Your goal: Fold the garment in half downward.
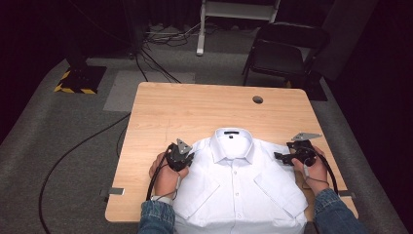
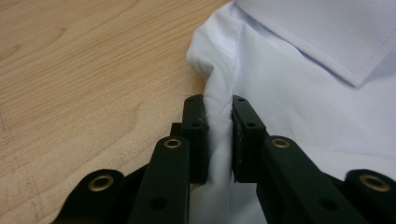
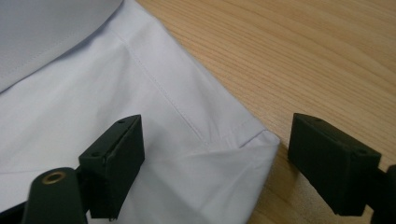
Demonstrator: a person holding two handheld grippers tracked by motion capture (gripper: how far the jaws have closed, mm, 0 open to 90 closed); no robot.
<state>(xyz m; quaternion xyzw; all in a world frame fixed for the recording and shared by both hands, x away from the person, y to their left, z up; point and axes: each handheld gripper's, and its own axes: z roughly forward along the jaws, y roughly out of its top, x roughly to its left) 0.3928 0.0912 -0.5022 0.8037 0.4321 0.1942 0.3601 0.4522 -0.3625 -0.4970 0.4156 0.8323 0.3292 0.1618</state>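
High view: shirt hem cut off; left claw pinches shoulder, right claw wide.

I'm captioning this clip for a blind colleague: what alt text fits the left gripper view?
Two black jaws of the left gripper pinch a raised fold of a white shirt at its shoulder. The collar lies at upper right, and the wooden table at left.

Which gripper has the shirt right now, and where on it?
The left gripper pinches a fold of the white shirt at its shoulder, beside the collar. The right gripper is open over the other shoulder corner, holding nothing.
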